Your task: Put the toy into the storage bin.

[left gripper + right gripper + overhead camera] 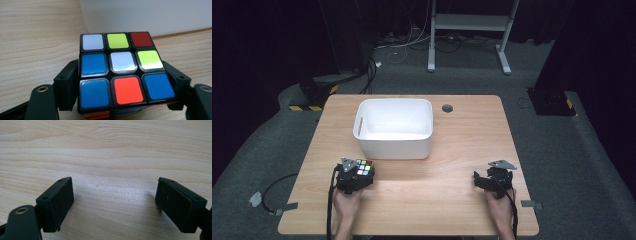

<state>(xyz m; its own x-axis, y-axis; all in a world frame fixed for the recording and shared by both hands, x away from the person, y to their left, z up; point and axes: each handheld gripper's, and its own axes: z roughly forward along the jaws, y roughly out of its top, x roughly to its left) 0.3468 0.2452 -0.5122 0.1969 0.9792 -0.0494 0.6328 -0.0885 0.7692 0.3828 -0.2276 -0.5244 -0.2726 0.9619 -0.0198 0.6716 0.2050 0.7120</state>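
High view: left gripper (pixel 358 176), lower left, clamps a colour cube (pixel 364 167) just below the white bin (pixel 394 145) at centre; right gripper (pixel 490 179), lower right, rests on the table (pixel 437 195). Left gripper view: jaws pressed against both sides of the cube (pixel 122 72). Right gripper view: jaws wide apart over bare wood (pixel 112 157).

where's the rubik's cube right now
The rubik's cube sits near the table's front left in the high view, clamped between the left gripper's jaws, just in front of the white bin.
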